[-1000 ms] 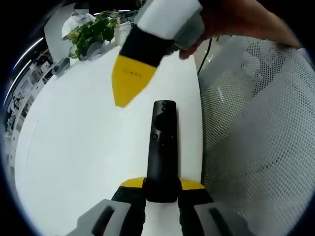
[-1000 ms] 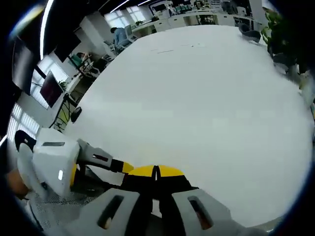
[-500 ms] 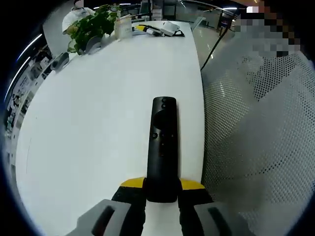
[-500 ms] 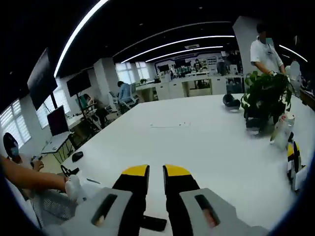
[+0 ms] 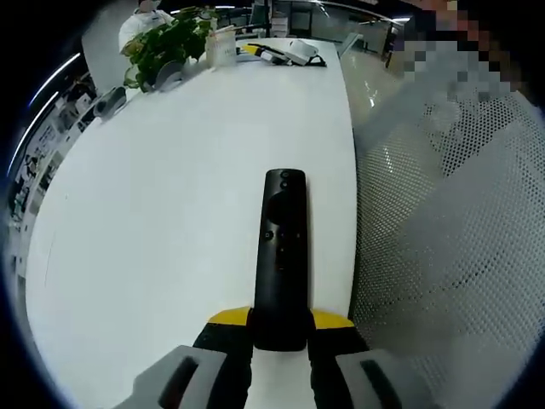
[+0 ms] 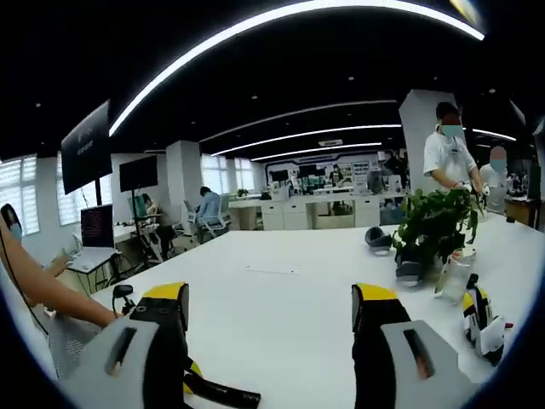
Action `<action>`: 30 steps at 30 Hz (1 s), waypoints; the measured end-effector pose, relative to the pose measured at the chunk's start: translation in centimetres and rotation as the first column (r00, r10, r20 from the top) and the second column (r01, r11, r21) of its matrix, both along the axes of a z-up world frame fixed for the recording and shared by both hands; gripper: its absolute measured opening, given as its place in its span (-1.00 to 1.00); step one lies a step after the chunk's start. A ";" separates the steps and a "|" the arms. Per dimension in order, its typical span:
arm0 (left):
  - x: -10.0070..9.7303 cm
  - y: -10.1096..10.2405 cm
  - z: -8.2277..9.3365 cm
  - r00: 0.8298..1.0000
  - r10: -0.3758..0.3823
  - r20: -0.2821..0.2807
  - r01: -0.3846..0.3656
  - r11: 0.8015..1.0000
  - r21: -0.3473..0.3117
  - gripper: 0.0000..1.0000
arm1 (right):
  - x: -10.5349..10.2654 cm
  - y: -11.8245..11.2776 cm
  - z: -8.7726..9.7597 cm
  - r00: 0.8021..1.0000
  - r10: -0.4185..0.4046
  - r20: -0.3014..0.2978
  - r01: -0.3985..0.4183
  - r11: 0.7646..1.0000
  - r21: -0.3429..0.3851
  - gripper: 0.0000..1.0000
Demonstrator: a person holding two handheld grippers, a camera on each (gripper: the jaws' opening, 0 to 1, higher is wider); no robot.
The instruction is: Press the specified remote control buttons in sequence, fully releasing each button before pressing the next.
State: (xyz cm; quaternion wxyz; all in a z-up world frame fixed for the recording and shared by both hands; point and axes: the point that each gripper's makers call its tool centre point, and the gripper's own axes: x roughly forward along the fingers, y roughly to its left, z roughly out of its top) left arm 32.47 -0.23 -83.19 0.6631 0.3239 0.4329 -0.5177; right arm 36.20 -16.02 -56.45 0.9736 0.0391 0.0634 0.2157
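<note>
Your left gripper (image 5: pixel 279 322) has its yellow-tipped fingers (image 5: pixel 228 318) clamped on the near end of the black remote control (image 5: pixel 281 256), one finger against each long side, and it points level along the white surface (image 5: pixel 153 213). The remote runs straight out from those fingers with its button face up; its round pad sits toward the far end, the smaller buttons between the pad and the fingers. The remote lies close to the surface's edge, with a white mesh chair back (image 5: pixel 451 256) just beyond that edge. Far past the remote's tip, at the other end of the surface, stand a potted plant (image 5: pixel 166 47) and a small cluster of items too small to make out. Your right gripper (image 6: pixel 271 308) is lifted and aimed level across the room, its fingers (image 6: pixel 168 298) spread wide apart with nothing between them. Below and between them, the remote's far end (image 6: pixel 223 394) juts in at the bottom of the right gripper view. Beyond the remote there, the plant (image 6: pixel 433 228) stands on the surface, and a person in white (image 6: pixel 450 158) stands behind it.
</note>
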 end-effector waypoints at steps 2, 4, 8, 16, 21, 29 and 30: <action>0.0 0.0 0.0 1.000 0.007 0.005 -0.006 1.000 -0.010 -0.52 | -0.1 -0.4 -0.7 1.000 -0.016 0.002 0.016 1.000 -0.008 0.87; 0.0 0.1 0.1 1.000 0.019 0.008 -0.018 0.999 -0.026 -0.52 | -0.2 -0.5 -1.3 1.000 -0.025 0.002 0.025 0.999 -0.023 1.00; 0.0 0.0 0.0 0.999 0.033 0.012 -0.032 0.999 -0.044 -0.52 | -0.5 -0.7 -2.7 0.999 -0.033 -0.003 0.032 0.997 -0.072 1.00; 0.1 0.0 0.0 0.999 0.039 0.014 -0.038 0.998 -0.043 -0.53 | -0.2 -1.4 -3.1 0.998 -0.045 0.034 0.050 0.986 -0.162 1.00; 0.1 0.0 0.1 0.998 0.055 0.016 -0.054 0.997 -0.058 -0.54 | 0.0 -2.1 -3.1 0.998 -0.059 0.038 0.063 0.990 -0.129 1.00; 0.3 -0.2 -0.1 0.998 0.062 0.003 -0.062 0.998 -0.014 -0.56 | -0.2 -2.3 -2.6 0.998 -0.047 0.047 0.050 0.996 -0.069 0.94; 0.3 -0.2 0.0 0.998 0.061 0.002 -0.061 0.998 -0.012 -0.56 | -0.2 -2.2 -2.7 0.998 -0.041 0.043 0.044 0.996 -0.074 0.91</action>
